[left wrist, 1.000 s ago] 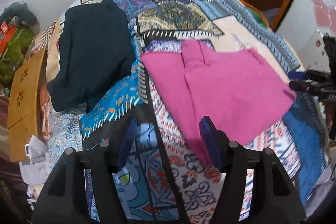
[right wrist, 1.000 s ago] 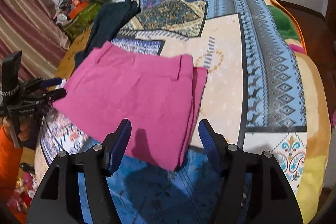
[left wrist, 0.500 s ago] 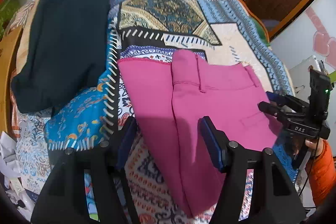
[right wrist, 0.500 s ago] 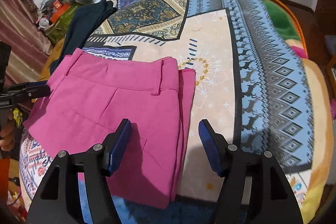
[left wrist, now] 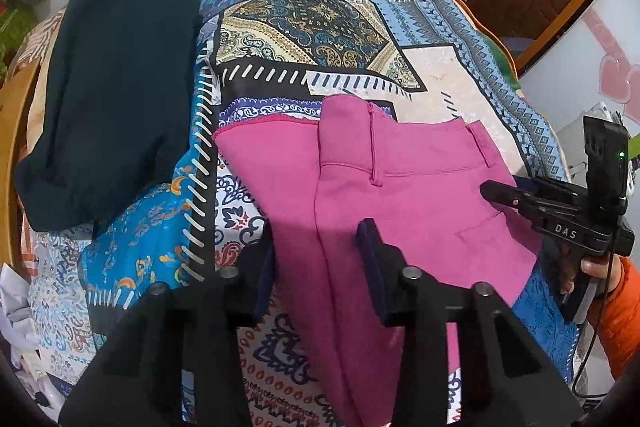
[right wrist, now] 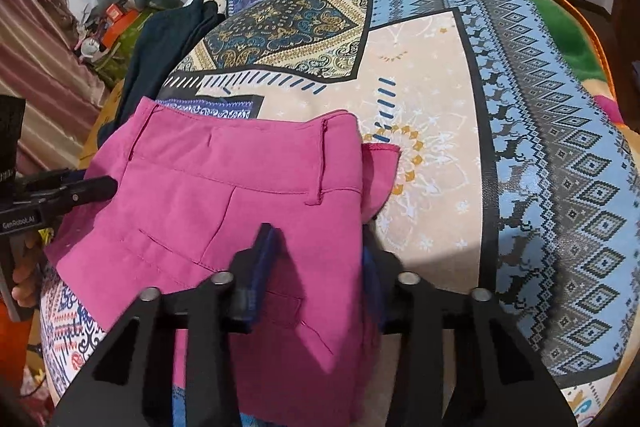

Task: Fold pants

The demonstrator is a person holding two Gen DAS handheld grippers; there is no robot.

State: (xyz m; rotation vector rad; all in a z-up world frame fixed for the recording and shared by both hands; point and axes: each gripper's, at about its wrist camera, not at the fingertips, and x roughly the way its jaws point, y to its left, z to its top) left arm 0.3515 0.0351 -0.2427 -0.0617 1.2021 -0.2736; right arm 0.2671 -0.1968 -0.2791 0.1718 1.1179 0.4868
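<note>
— Lying flat on the bedspread (left wrist: 328, 27), are they, those pants (left wrist: 400, 195)?

— Folded already, the pink pants are sitting in the middle of the patchwork cover, waistband toward twelve o'clock in both wrist views. A belt loop is showing on the top layer, and a lower layer is sticking out past the fold.

— What is the left gripper (left wrist: 316, 259) doing?

— It is hanging over the near edge of the pants with its jaws standing wide apart. Nothing is caught between them; the long fold of the cloth is running between the two blue pads (left wrist: 370, 267) underneath.

— And the right gripper (right wrist: 316, 263)?

— Its jaws are parted too, straddling the corner of the pants. One pad is lying over the pink cloth at about nine o'clock from the gap, the other sitting by the folded edge at three. I cannot tell whether they are touching the fabric.

— Anything else on the bed?

— A dark garment (left wrist: 112, 95) is lying at ten o'clock from the pants, well apart from them.
</note>
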